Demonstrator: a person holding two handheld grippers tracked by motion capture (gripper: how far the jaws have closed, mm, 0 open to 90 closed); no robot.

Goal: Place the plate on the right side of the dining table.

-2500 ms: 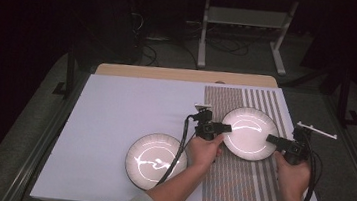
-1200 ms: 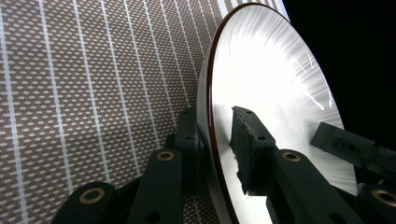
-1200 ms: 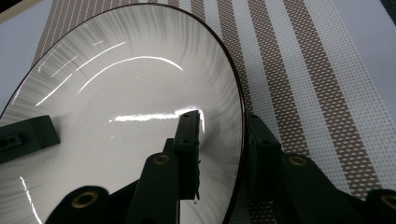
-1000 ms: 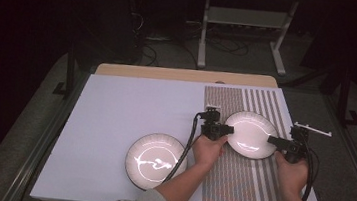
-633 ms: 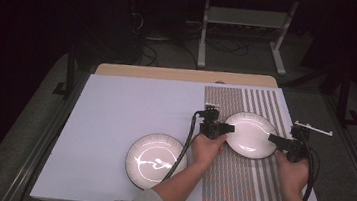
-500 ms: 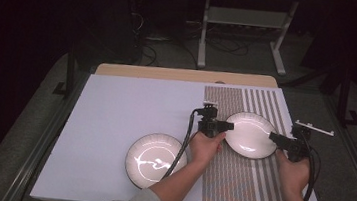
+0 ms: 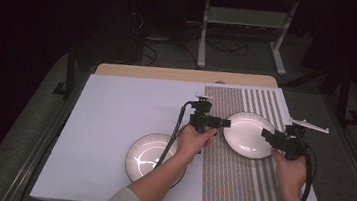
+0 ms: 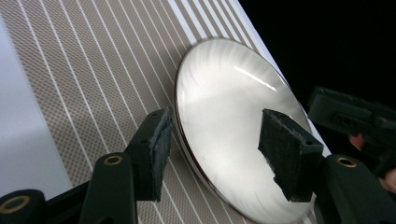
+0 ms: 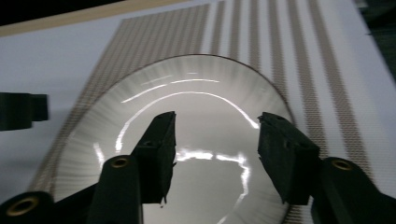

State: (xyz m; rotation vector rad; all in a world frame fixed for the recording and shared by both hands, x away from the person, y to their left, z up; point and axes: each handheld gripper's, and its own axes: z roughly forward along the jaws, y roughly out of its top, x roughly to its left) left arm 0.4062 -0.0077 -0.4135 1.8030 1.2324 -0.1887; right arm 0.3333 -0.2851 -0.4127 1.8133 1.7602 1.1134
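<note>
A white plate (image 7: 247, 134) lies on the striped placemat (image 7: 231, 174) at the right of the table. My left gripper (image 7: 225, 122) is at its left rim. In the left gripper view it (image 8: 217, 140) is open and straddles the rim of the plate (image 8: 224, 84), one pad outside and one over the inside. My right gripper (image 7: 265, 135) is at the plate's right rim. Seen from the right gripper view it (image 9: 215, 140) stands open, both pads above the plate (image 9: 196, 93). A second white plate (image 7: 145, 157) rests on the white tabletop, partly under the left forearm.
The white tabletop (image 7: 124, 115) stretches left of the placemat. The table's far wooden edge (image 7: 184, 75) runs along the back. A metal stand (image 7: 245, 22) and cables lie on the dark floor beyond. The right table edge is close to my right hand.
Both grippers have shifted only slightly at the plate's two rims, and their jaws stay apart. The plate on the placemat looks a little smaller than 2.5 s ago.
</note>
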